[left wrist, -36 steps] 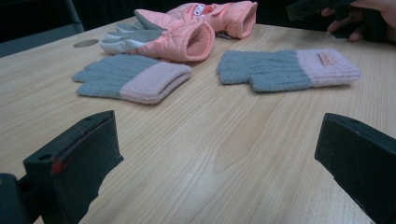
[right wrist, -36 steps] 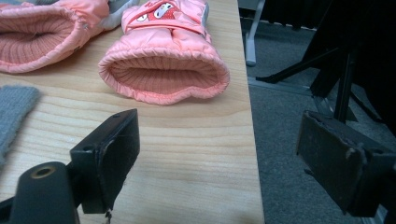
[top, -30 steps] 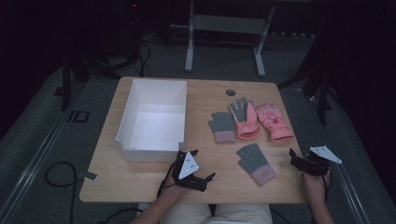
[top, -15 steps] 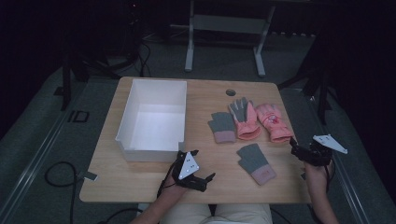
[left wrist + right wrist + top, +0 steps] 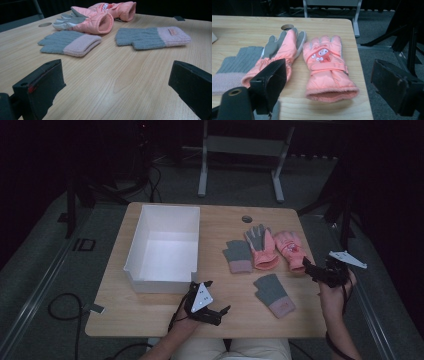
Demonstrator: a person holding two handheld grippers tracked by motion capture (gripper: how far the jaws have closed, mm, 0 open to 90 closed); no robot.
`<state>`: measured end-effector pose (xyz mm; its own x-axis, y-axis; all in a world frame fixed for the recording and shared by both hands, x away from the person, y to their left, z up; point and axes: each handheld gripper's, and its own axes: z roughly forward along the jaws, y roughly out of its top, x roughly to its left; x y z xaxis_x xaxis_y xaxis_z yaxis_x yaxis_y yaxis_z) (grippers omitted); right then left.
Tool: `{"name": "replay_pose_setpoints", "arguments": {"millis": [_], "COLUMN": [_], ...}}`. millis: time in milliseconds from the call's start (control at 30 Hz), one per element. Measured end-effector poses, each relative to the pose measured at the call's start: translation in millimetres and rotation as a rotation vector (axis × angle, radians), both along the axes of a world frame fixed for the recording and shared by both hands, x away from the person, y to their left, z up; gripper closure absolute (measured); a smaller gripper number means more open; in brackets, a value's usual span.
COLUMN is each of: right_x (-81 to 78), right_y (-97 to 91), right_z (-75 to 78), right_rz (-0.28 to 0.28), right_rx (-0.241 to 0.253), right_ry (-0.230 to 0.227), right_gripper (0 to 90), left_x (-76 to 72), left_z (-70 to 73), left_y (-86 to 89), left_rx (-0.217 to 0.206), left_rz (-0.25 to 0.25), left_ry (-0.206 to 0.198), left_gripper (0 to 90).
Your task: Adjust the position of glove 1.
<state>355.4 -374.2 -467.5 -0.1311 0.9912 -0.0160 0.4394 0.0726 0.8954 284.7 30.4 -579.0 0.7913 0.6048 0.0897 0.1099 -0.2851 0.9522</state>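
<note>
right gripper (image 5: 329, 87) fingers spread, one hiding the pink glove's (image 5: 279, 53) cuff.

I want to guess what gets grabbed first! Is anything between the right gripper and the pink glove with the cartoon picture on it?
Nothing visible. The right gripper is open, facing the cuff of the pink cartoon glove, with bare table between them.

Two pink padded gloves (image 5: 275, 249) lie flat side by side on the worktop (image 5: 225, 220), cuffs toward the person. Left of them lies a grey knit glove (image 5: 237, 256) with a pink cuff; its mate (image 5: 273, 294) lies nearer the person. A white bin (image 5: 135, 250) stands at left.
</note>
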Motion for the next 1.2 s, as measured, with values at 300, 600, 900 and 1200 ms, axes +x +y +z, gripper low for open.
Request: {"name": "replay_pose_setpoints", "arguments": {"millis": [300,600,900,1200], "right_x": [12.1,24.1,34.5,48.5], "right_y": [29.4,64.5,95.1,125.8], "right_z": [7.3,8.9,8.1,-1.0], "right_rz": [0.076,0.167,0.234,0.318], "right_rx": [-0.012,-0.038,-0.047,-0.048], "right_ry": [0.021,0.031,0.026,0.067], "right_gripper": [16.2,24.8,29.5,34.8], "left_x": [0.3,0.4,0.0,-0.1], "left_z": [0.0,0.0,-0.1,-0.1], "left_y": [0.4,0.5,0.4,0.5], "left_rx": [-0.005,-0.006,-0.005,-0.006], "left_rz": [0.000,-0.003,-0.007,-0.011], "left_ry": [0.004,0.005,0.002,0.003], "left_gripper": [0.0,0.0,0.0,0.0]}}
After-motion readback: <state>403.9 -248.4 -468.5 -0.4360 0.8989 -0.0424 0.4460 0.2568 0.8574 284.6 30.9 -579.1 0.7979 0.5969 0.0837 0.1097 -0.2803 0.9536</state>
